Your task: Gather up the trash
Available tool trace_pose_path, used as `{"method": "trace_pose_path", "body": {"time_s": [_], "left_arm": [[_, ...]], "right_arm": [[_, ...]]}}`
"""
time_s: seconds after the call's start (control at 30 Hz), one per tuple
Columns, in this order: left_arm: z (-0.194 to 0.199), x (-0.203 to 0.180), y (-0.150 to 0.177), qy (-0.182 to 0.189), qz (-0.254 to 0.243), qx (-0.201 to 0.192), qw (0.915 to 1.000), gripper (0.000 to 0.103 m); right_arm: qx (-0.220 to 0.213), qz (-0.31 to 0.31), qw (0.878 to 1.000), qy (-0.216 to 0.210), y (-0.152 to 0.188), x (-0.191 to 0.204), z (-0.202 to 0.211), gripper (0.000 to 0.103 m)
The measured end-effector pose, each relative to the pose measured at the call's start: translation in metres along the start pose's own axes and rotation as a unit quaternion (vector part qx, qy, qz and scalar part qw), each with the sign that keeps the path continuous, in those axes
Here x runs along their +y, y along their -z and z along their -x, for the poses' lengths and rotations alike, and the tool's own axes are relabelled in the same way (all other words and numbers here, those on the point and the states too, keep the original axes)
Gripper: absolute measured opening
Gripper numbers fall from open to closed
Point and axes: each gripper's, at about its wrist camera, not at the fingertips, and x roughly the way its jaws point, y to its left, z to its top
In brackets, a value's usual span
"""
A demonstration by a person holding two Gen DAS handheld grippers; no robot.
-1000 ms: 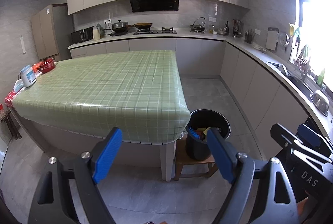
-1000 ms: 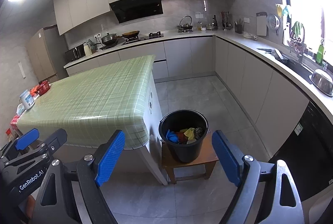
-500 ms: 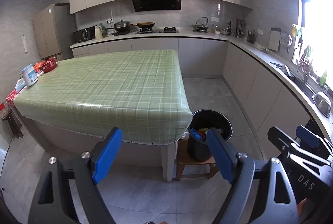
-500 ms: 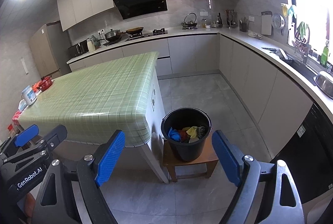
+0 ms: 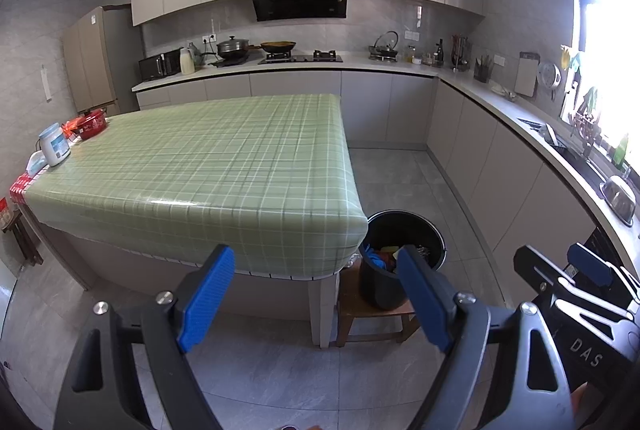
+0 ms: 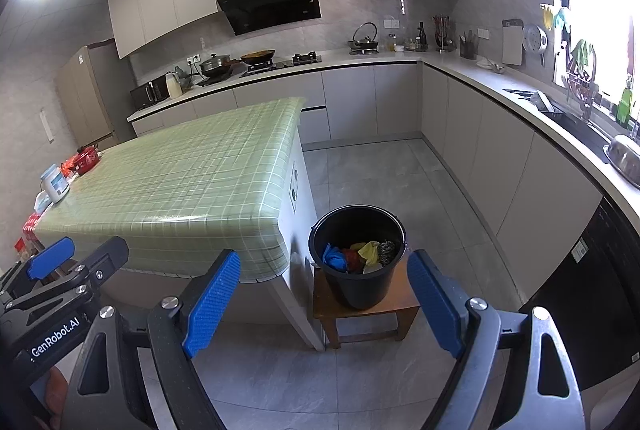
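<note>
In the left wrist view, the left claw (image 5: 316, 294) is hanging in the air over the gray floor (image 5: 280, 362) with its two blue pads spread wide apart and nothing between them. Ahead of it, a tabletop (image 5: 208, 166) is wearing a green checked cloth. A white jar (image 5: 54, 149) and a red pot (image 5: 91, 119) are sitting at the far left edge of that tabletop. A black bucket (image 5: 400, 262) is standing on a small wooden stool (image 5: 372, 314) just beside the near right corner of the tabletop, and the corner is hiding part of it. Bits of trash (image 5: 382, 257) are showing inside the bucket, blue and red and yellow. The right claw (image 5: 576, 294) is peeking in at the lower right, and from here I cannot tell how it is set. In the right wrist view, the right claw (image 6: 324, 298) is hanging in the air too, with its blue pads wide apart and holding nothing. The black bucket (image 6: 358, 270) is showing between the two pads, farther away, standing on the wooden stool (image 6: 360, 310) just beside the tabletop (image 6: 180, 174). The trash (image 6: 360, 257) is lying in the bottom of the bucket: something blue, something red, something yellow and a dark scrubby ball. The left claw (image 6: 60, 270) is peeking in at the lower left
</note>
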Motion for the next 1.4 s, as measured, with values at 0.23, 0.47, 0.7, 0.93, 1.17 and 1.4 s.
{"method": "trace_pose_path", "body": {"time_s": [0.23,0.47,0.7,0.93,1.17,1.4], "left_arm": [[-0.001,-0.003,-0.001,0.002,-0.001,0.004,1.0000,0.085],[-0.002,-0.004,-0.002,0.002,0.000,0.005,1.0000,0.085],[-0.006,-0.007,-0.003,0.004,0.000,0.008,1.0000,0.085],[-0.011,-0.008,-0.003,0.008,0.002,0.015,0.9999,0.085],[-0.016,-0.008,-0.005,0.013,0.005,0.021,0.9997,0.085],[-0.017,-0.007,-0.006,0.039,0.014,0.011,0.9991,0.085]], "right_arm": [[0.003,0.000,1.000,0.000,-0.001,-0.002,-0.002,0.087],[0.004,0.000,1.000,0.001,-0.001,0.000,-0.002,0.087],[0.003,-0.001,1.000,0.002,-0.001,0.000,-0.003,0.087],[0.006,-0.005,1.000,0.004,0.001,0.003,-0.006,0.087],[0.009,-0.007,1.000,0.003,0.001,0.002,-0.008,0.087],[0.009,-0.008,1.000,0.004,0.001,0.002,-0.011,0.087]]}}
